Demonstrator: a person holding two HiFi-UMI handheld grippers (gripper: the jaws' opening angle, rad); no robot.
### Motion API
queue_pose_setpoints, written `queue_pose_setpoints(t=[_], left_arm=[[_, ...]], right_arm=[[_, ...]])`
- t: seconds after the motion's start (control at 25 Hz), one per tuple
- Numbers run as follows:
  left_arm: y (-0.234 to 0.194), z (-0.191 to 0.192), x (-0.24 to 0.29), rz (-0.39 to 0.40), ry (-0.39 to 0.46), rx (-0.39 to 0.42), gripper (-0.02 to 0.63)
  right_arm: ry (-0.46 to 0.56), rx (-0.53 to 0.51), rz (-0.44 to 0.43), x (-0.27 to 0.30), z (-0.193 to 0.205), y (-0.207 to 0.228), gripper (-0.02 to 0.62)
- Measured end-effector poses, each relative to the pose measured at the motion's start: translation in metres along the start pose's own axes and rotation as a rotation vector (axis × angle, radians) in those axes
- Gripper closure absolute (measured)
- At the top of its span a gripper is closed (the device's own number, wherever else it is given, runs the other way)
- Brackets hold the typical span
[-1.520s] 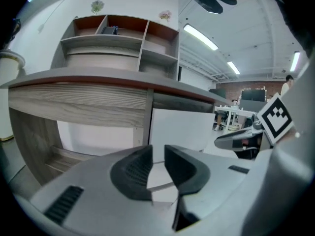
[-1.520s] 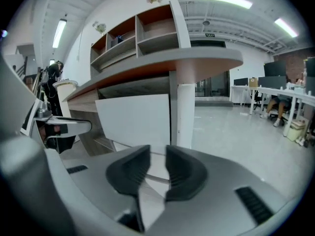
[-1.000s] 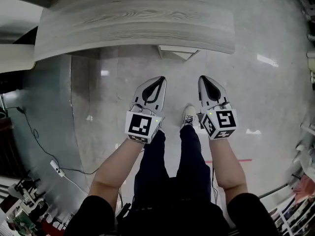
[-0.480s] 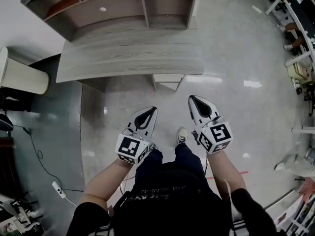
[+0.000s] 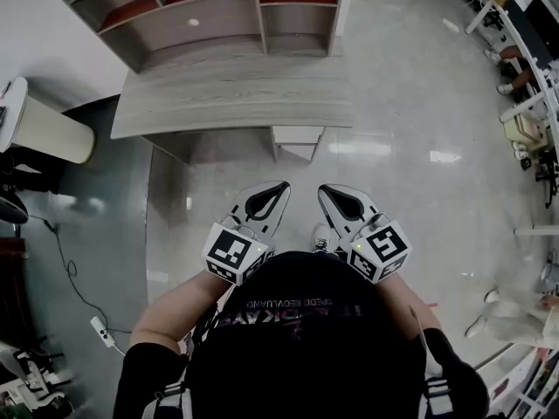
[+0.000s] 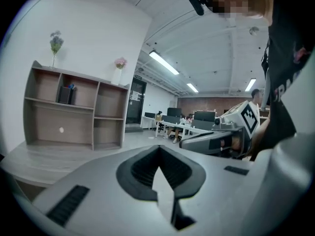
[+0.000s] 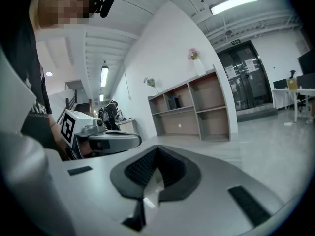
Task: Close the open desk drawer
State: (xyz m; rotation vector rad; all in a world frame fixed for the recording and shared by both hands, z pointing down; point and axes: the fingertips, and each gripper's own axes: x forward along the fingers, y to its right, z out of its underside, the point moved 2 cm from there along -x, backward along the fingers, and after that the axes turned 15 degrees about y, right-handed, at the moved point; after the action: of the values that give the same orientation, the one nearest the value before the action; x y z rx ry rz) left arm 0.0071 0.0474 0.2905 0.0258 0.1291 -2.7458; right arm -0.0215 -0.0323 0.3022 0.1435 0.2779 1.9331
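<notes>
The grey wooden desk [image 5: 236, 103] stands ahead of me, seen from above in the head view. A pale drawer unit [image 5: 297, 135] juts out a little from under its front edge. Both grippers hang in the air in front of my chest, well short of the desk. My left gripper [image 5: 283, 184] is shut with nothing in it, and my right gripper [image 5: 322, 188] is shut and empty too. In the left gripper view the shut left gripper [image 6: 158, 147] points level past the desk top [image 6: 39, 156]. The right gripper view shows the right gripper [image 7: 157, 149] with its jaws closed.
An open shelf unit [image 5: 218, 7] stands on the back of the desk. A white round bin [image 5: 48, 129] is at the left, and a cable with a power strip [image 5: 100, 330] lies on the glossy floor. Office desks and chairs [image 5: 524, 103] line the right side.
Both grippers have risen and drawn back toward my chest, tips closer together. The head view has pulled away from the desk, so the shelf unit and more floor now show.
</notes>
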Motion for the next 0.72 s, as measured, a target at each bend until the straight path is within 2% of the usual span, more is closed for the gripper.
queue_pose_setpoints(t=[0.32,0.52,0.72], left_arm=[[0.025,0.005,0.004,0.069,-0.037,0.001,0.595],[0.024,0.005,0.007,0.065,-0.039,-0.003,0.595],[0.023,0.011,0.002,0.027,-0.055,-0.044,0.595]], right_arm=[[-0.024,-0.003,-0.031,-0.008,-0.002,-0.009,0.577],[-0.034,0.002,-0.04,-0.007,0.0,-0.007,0.577],[-0.066,0.029,-0.057,-0.008,0.007,-0.009,0.577]])
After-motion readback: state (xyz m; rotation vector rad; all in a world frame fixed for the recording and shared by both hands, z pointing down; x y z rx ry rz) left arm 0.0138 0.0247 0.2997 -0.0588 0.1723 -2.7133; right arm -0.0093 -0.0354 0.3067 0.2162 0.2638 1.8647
